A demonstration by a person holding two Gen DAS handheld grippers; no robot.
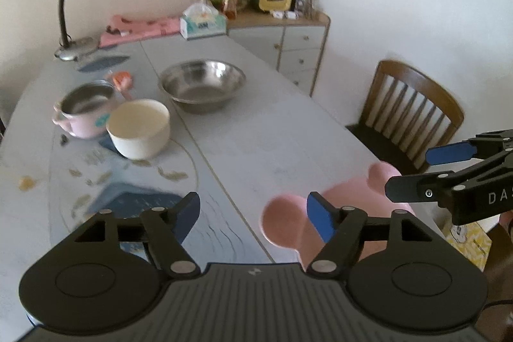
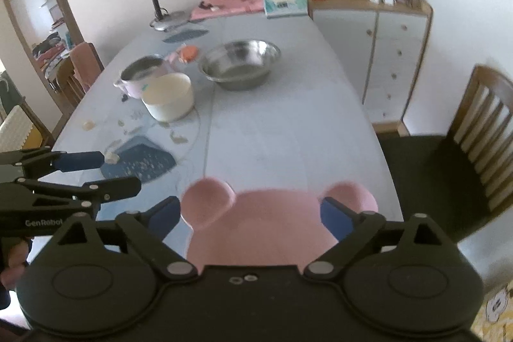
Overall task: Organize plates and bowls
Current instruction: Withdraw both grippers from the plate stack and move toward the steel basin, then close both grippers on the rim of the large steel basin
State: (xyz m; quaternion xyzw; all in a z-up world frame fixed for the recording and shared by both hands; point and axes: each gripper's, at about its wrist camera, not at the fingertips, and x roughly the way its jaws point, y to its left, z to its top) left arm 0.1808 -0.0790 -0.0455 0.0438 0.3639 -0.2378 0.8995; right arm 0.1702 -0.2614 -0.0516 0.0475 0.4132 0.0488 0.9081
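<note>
Both grippers raised at near table end, bowls far ahead.

Left gripper [image 1: 253,213] and right gripper [image 2: 250,213] spread wide, holding nothing. Ahead, left of table seam: cream round ceramic bowl [image 1: 138,128] touching pink steel-lined handled bowl [image 1: 85,109]; large stainless steel bowl [image 1: 202,88] just beyond, right of seam. Pink bear-eared chair back [image 2: 263,223] directly below right gripper. Left gripper likely nearer cream bowl.

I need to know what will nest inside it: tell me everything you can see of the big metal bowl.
The metal bowl looks like stainless steel: wide, shallow, with a flared rim and a shiny, reflective inside. It seems empty. It stands upright on the grey table, farther back than the cream bowl and apart from it. Nothing touches it; both tongs are far off.
</note>
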